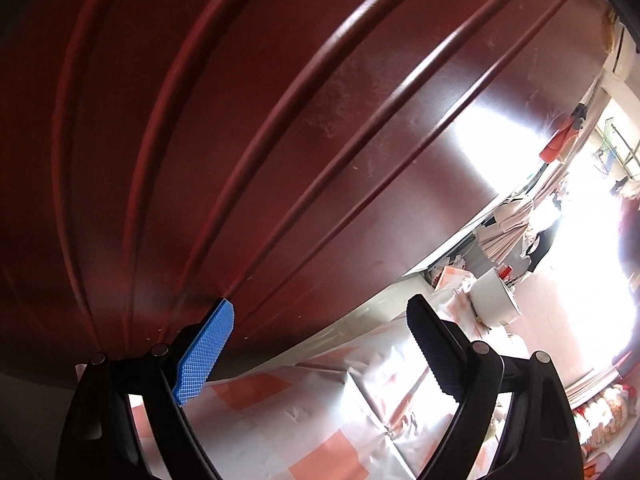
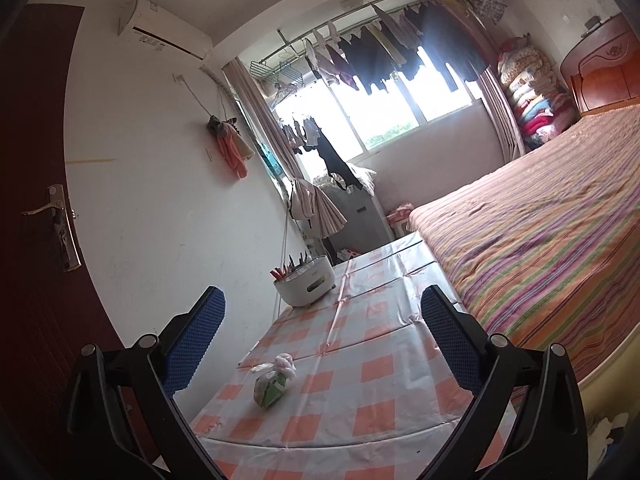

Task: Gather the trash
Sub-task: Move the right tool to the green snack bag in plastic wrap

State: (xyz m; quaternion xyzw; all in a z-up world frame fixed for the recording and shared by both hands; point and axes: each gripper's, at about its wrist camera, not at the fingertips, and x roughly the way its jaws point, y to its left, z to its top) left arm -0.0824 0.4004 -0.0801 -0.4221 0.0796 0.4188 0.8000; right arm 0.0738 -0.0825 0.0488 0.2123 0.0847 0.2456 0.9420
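— What's lying on the table (image 2: 384,360)?

— A glossy plastic cloth in orange-and-white checks, creased along its fold lines. Near the left edge, toward the near end, sits a small trash bag (image 2: 273,380): clear crinkled film knotted at the top, lumpy, with something green and white inside.

— Anything else on it?

— A round white pot (image 2: 306,286) with smooth plastic walls by the left edge, farther back; sticks, red and dark, poke out of its top. A bed with a striped cover (image 2: 540,248) runs just beside the table's right edge.

— And the right gripper (image 2: 322,308)?

— Spread wide, empty. Its dark-blue pads (image 2: 452,344) have a fine waffle texture; the bag lies below and between the fingers, touching neither.

— The left gripper (image 1: 320,312)?

— Also spread wide and holding nothing. It is tilted and faces a dark red door (image 1: 240,120) with long moulded ridges, a little dusty and shiny where light hits. The bright blue pad (image 1: 204,352) appears against the door panel; whether it touches, I cannot tell. The white pot (image 1: 494,300) shows past the other finger.
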